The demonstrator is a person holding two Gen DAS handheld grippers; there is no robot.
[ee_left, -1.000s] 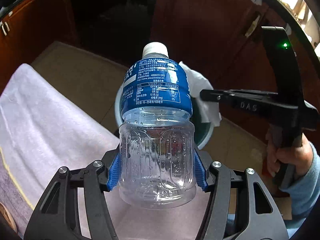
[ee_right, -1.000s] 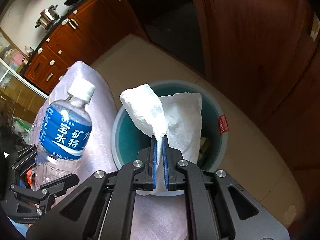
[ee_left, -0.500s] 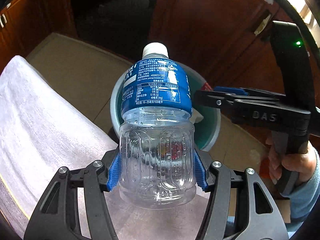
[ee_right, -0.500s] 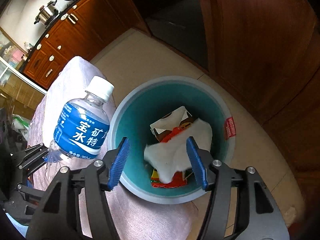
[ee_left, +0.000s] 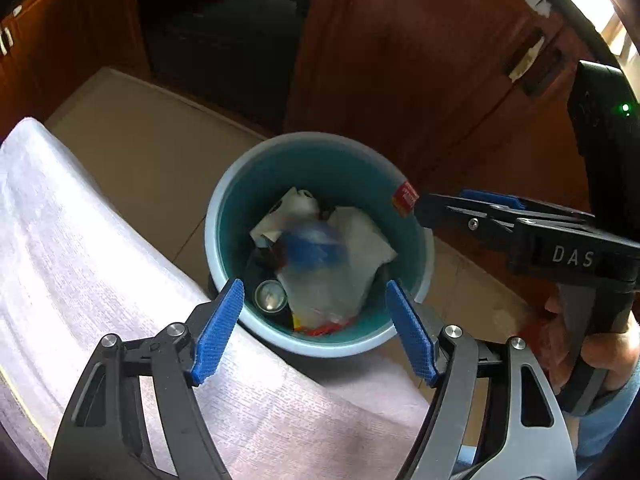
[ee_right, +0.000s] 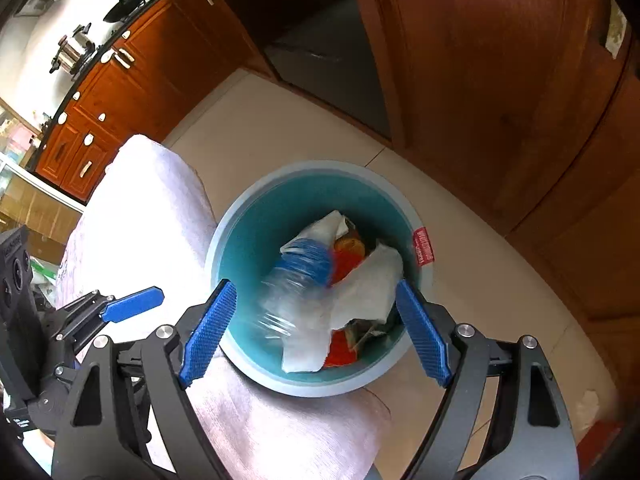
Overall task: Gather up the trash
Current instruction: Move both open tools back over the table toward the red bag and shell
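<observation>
While both grippers angle steeply down over the bin [ee_left: 224, 216], left gripper [ee_left: 316, 330] and right gripper [ee_right: 316, 332] have just been opening; jaws wide, nothing between them. Bottle [ee_right: 296, 292], blurred, lies inside the bin on tissue [ee_right: 360, 292].

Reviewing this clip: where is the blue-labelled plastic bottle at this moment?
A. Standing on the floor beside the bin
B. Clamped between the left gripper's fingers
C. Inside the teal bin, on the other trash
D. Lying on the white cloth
C: the blurred bottle shows inside the teal bin on the paper towel, and the left gripper, its jaws having just been opening, has nothing between its fingers.
</observation>
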